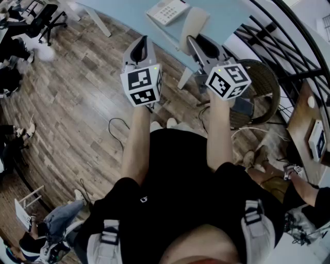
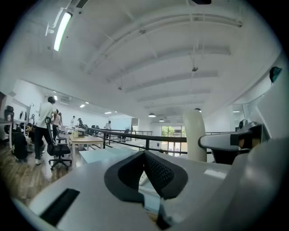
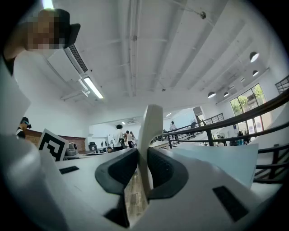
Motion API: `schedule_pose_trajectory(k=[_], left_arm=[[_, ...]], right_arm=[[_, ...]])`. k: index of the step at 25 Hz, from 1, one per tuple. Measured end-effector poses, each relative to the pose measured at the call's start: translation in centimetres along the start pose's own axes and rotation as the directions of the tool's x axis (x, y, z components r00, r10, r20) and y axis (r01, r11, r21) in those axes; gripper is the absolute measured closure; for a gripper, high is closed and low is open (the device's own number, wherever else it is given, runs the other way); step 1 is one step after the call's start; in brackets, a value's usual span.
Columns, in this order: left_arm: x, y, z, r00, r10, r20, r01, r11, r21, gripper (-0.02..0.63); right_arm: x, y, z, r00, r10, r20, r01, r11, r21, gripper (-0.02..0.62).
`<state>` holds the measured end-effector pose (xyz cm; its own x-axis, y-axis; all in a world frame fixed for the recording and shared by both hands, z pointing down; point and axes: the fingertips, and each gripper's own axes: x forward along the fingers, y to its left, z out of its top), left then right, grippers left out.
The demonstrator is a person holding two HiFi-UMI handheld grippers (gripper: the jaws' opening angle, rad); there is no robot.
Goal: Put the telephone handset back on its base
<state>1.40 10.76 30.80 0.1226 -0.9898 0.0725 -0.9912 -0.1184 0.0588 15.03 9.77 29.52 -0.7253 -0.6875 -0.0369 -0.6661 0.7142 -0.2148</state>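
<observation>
Over a wooden floor (image 1: 77, 93) and a pale blue table (image 1: 124, 13), the handset (image 1: 195, 23) was clamped between the right gripper's (image 1: 200, 44) jaws, apart from the base (image 1: 167, 11) on the table. The left gripper's (image 1: 142, 44) jaws were closed together on nothing.

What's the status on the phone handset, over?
Left gripper shut, empty. Right gripper shut on handset. Handset not yet on base, which sits on table ahead. Nothing in the way.
</observation>
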Motion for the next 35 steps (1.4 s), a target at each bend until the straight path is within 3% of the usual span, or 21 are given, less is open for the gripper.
schedule_pose_trajectory(k=[8,18,27,35], left_arm=[[0.2,-0.7,-0.7,1.000,0.016,-0.015,-0.016,1.000,0.013,0.607],[1.6,-1.2,-1.4,0.999,0.024,-0.043,-0.022,0.998,0.054,0.607],[1.9,0.1,-0.4,0.997,0.081,-0.007,-0.080,0.995,0.065,0.607],[3.7,2.6,-1.0,0.994,0.103,-0.027,-0.101,0.993,0.068,0.607]], right_arm=[[-0.5,-0.5,-0.7,1.000,-0.001,-0.030,0.001,1.000,-0.017,0.526],[0.5,-2.7,-0.5,0.999,0.029,-0.020,-0.028,0.998,0.051,0.528],[2.2,-4.1,0.0,0.998,0.068,-0.015,-0.067,0.995,0.078,0.528],[6.0,-5.1,-1.0,0.997,0.083,-0.007,-0.082,0.990,0.113,0.529]])
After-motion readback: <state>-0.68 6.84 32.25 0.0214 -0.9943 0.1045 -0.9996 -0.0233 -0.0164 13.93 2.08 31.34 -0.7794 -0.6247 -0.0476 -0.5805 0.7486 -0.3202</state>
